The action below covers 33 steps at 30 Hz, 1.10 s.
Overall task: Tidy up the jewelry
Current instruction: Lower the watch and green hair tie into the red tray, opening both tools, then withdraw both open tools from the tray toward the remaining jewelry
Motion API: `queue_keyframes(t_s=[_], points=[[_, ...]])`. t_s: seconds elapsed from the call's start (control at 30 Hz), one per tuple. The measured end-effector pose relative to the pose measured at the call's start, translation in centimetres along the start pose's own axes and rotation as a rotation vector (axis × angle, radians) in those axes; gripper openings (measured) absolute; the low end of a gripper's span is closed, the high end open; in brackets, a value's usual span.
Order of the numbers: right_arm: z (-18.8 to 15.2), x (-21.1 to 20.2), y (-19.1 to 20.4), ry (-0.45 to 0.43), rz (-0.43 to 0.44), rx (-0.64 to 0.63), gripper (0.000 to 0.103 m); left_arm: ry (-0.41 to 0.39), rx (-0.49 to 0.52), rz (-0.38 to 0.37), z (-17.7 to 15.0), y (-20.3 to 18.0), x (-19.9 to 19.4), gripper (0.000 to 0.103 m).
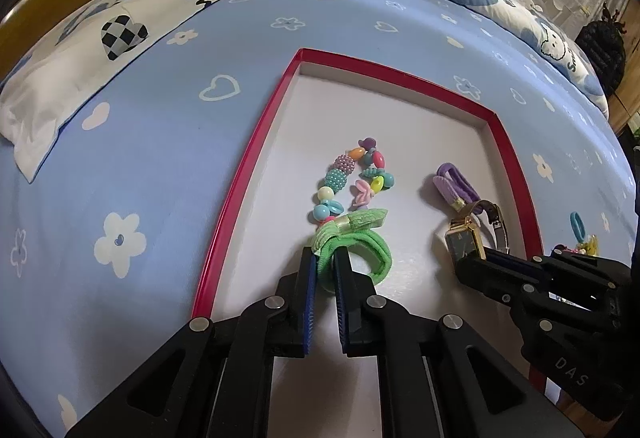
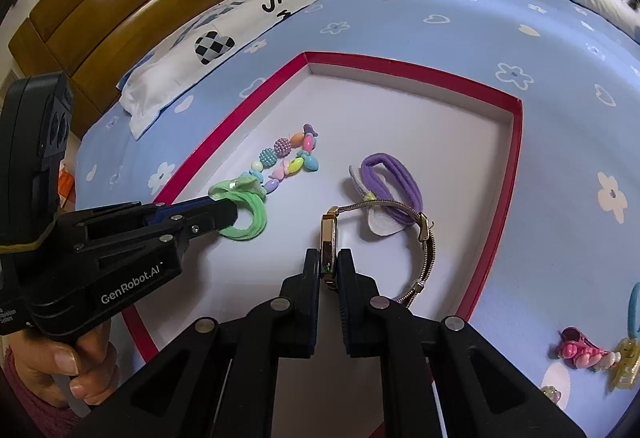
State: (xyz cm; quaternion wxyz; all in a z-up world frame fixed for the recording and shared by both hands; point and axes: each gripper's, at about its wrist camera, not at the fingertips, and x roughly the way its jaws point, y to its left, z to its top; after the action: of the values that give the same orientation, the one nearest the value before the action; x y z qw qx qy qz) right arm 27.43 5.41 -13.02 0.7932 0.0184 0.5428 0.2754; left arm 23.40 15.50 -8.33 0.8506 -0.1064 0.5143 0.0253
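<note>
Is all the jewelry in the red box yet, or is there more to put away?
Not yet. Already lying in the red box: the colorful bead bracelet and the purple hair tie. In hand: the left gripper is shut on the green hair tie, and the right gripper is shut on the gold watch, both over the box. Left outside on the blue sheet: a pink clip and a few other small pieces.
</note>
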Motion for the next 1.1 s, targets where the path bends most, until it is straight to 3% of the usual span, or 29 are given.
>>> queue_keyframes(t_s=[0.2, 0.37, 0.47, 0.53, 0.6, 0.67, 0.9, 1.1], points=[[-0.1, -0.5, -0.1, -0.013, 0.015, 0.017, 0.014, -0.004, -0.014, 0.008, -0.4, 0.2, -0.7, 0.022], [-0.2, -2.4, -0.2, -0.054, 0.029, 0.033, 0.027, -0.032, -0.047, 0.0, -1.1, 0.9, -2.2, 0.028], [-0.6, -4.2, -0.3, -0.093, 0.035, 0.045, 0.033, -0.068, -0.079, -0.018, -1.9, 1.2, -3.8, 0.036], [-1.2, -5.6, -0.6, -0.125, 0.037, 0.06, 0.035, -0.093, -0.111, -0.036, -2.6, 1.3, -4.9, 0.051], [-1.8, -6.8, -0.9, -0.152, 0.033, 0.076, 0.038, -0.116, -0.132, -0.057, -3.3, 1.3, -5.8, 0.056], [-2.5, -8.0, -1.3, -0.179, 0.017, 0.091, 0.045, -0.125, -0.139, -0.071, -3.9, 1.1, -6.5, 0.056], [-6.0, -12.7, -3.3, -0.277, -0.052, 0.129, 0.049, -0.151, -0.137, -0.13, -6.3, -0.6, -9.1, 0.056], [-8.8, -16.3, -5.5, -0.327, -0.099, 0.183, 0.049, -0.14, -0.064, -0.173, -8.0, -3.3, -10.7, 0.057]])
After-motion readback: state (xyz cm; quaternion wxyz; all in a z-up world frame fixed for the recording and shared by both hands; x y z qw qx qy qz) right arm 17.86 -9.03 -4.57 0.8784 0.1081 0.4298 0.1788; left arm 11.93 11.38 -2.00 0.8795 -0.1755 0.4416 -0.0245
